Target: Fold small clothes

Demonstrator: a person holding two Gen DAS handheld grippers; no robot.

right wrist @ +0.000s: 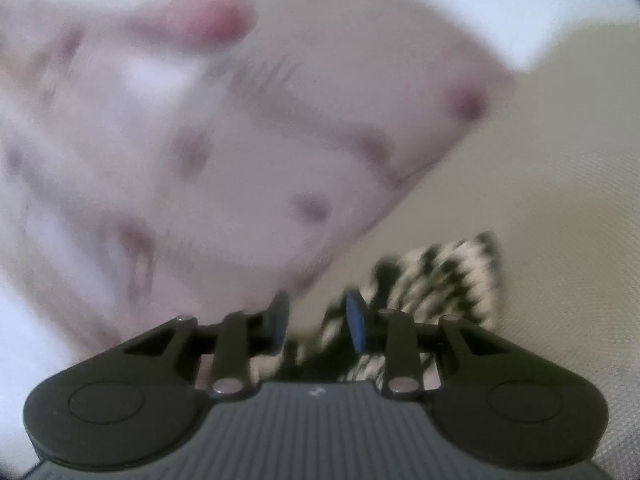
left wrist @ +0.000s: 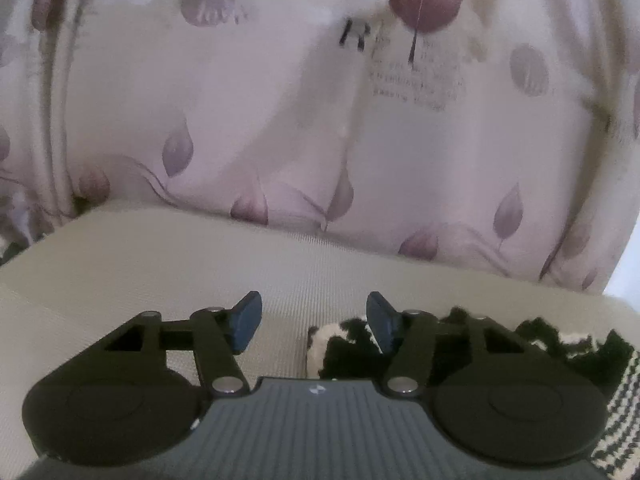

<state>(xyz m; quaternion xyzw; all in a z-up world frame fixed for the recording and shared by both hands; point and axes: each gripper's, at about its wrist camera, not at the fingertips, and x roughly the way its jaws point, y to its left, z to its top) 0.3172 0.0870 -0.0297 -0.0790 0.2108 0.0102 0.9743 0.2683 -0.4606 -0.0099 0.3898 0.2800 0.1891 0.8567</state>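
Left gripper (left wrist: 314,320): blue pads spread, nothing between them, only bare beige surface (left wrist: 160,264) showing in the gap. Its right-hand pad (left wrist: 382,322) stands in front of the edge of a black-and-cream knit garment (left wrist: 560,344), which lies on the surface under and beside that side of the gripper; contact between pad and knit cannot be judged. The garment runs off toward the lower right of the left wrist view, where it shows fine black-and-cream stripes. Beyond the far edge of the surface lies a pale pink cloth with a purple leaf print (left wrist: 280,120), draped and creased, with a dark letter R and some small printed text on it. Right gripper (right wrist: 318,320): blue pads apart, narrower than the left pair, and not pinching anything. The same knit garment (right wrist: 448,276) lies just ahead and to the right of the pads, on the beige surface (right wrist: 540,200). The leaf-print cloth (right wrist: 200,140) fills the upper left of this view, heavily blurred.
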